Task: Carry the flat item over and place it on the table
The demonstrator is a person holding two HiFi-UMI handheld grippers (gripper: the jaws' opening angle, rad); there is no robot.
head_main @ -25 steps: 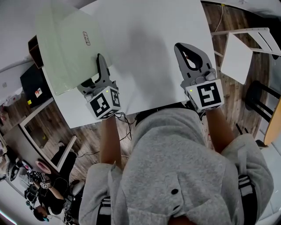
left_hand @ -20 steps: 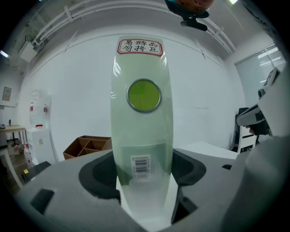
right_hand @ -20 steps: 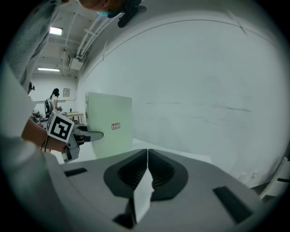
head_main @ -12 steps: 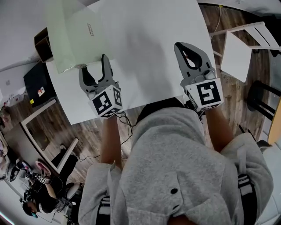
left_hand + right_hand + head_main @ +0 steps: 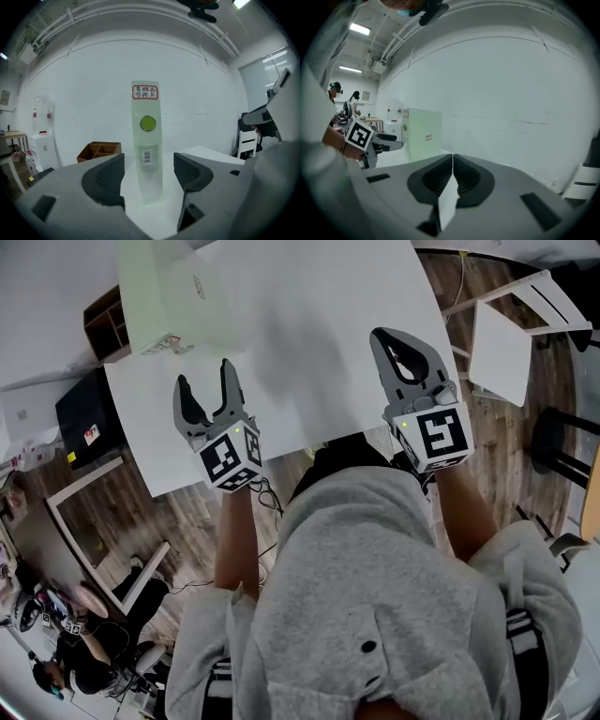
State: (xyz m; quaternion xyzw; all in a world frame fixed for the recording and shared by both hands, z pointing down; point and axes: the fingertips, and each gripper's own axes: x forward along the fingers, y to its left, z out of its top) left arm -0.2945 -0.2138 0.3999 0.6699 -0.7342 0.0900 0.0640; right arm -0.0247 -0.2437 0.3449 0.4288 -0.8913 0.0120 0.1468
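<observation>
Standing upright on its narrow bottom edge, the pale green flat item (image 5: 173, 296) sits by the far left corner of the white tabletop (image 5: 319, 324), close to the left edge. In the left gripper view it (image 5: 146, 140) rises straight ahead, carrying a red-bordered label, a round green sticker and a barcode. The left tongs (image 5: 204, 381) hang just short of it, jaws spread wide, nothing between them and clear of the item. Bare tabletop stretches broadly to the right. The right tongs (image 5: 398, 343) hover well apart near the right edge, jaws pressed together, holding nothing. A wooden compartment box (image 5: 103, 322) lies beyond the left edge, a white chair (image 5: 502, 334) past the right.
</observation>
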